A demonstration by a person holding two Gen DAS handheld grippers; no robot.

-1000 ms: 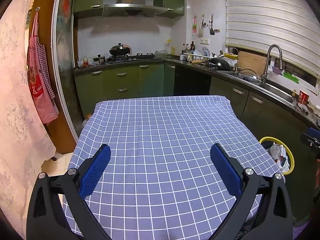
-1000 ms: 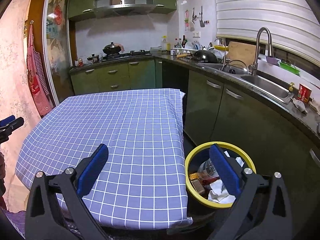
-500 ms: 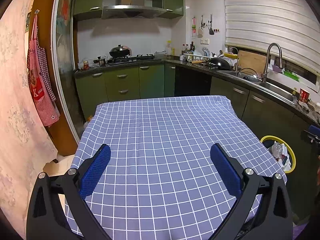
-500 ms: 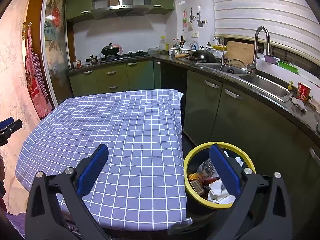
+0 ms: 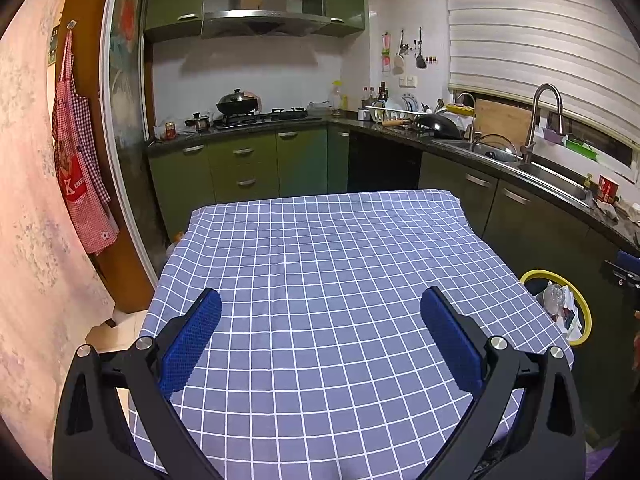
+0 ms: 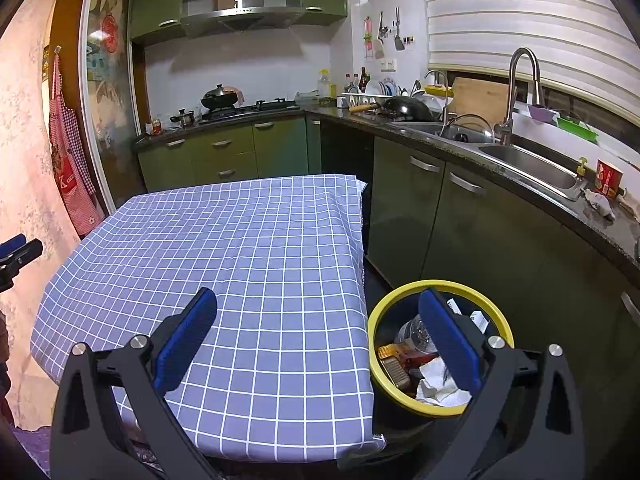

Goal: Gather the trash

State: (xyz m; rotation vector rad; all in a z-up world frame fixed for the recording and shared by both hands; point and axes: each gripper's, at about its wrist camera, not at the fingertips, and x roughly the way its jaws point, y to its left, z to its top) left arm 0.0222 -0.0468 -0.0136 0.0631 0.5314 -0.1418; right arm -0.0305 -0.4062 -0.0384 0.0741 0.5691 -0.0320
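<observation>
A yellow-rimmed trash bin stands on the floor right of the table and holds a clear plastic bottle, crumpled white paper and a brown wrapper. The same bin shows at the right edge of the left wrist view. A blue checked tablecloth covers the table, and no trash lies on it. My left gripper hangs open over the near part of the table. My right gripper is open, straddling the table's right edge and the bin.
Green cabinets and a dark counter with a sink and tap run along the right and back. A stove with a wok sits at the back. A red checked apron hangs on the left wall.
Both views have lifted and drawn back slightly, so the table sits a little lower and farther. Both grippers stayed open and empty.
</observation>
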